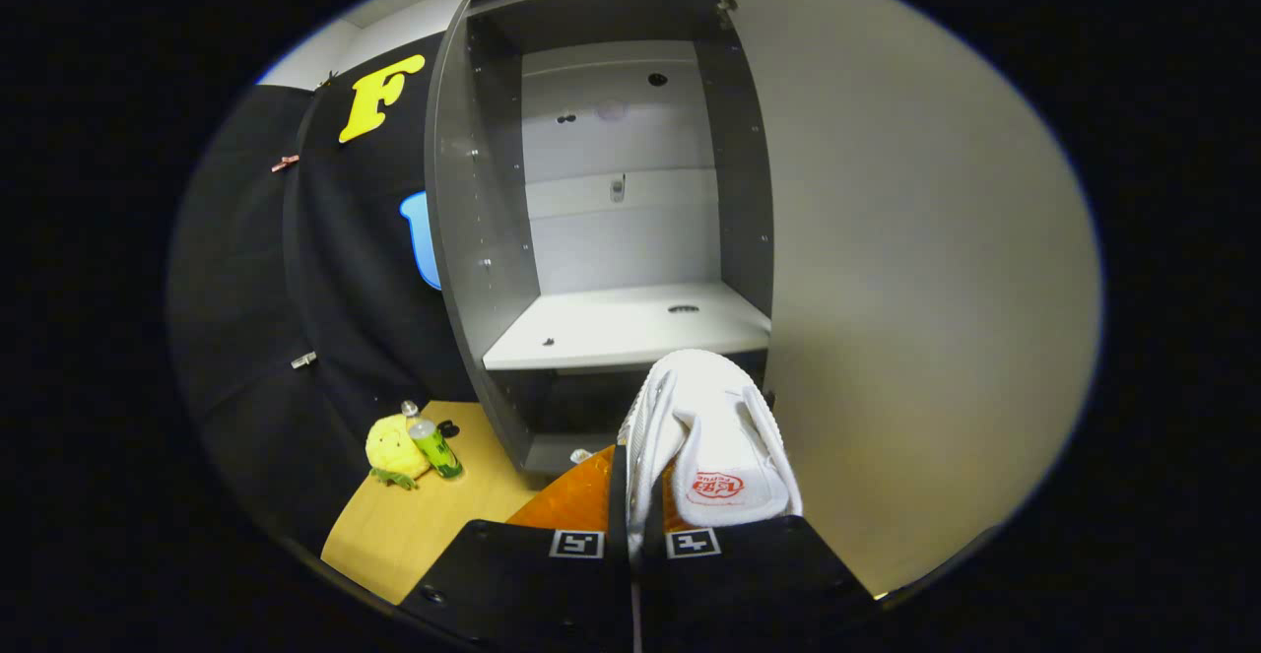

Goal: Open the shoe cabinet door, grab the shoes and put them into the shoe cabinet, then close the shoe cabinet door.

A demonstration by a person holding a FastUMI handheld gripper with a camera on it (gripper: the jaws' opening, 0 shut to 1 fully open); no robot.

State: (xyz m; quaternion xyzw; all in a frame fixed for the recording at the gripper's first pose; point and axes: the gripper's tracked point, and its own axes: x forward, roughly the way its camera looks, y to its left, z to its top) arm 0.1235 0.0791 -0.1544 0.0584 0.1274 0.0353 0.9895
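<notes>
My gripper (pixel 630 510) is shut on a white shoe (pixel 704 426), pinching its side wall so the shoe points forward and up from the fingers, its insole showing. The shoe hangs in the air just in front of the open shoe cabinet (pixel 463 239). The toe reaches the front edge of the pale shelf (pixel 611 328). The cabinet door (pixel 906 289) is swung wide open to the right of the shoe. The shelf carries nothing, and a dark lower compartment lies under it.
A wooden table top (pixel 414 525) lies below and left of the cabinet. On it sit a yellow plush toy (pixel 394 448) and a small green bottle (pixel 433 446). Black cloth walls stand to the left.
</notes>
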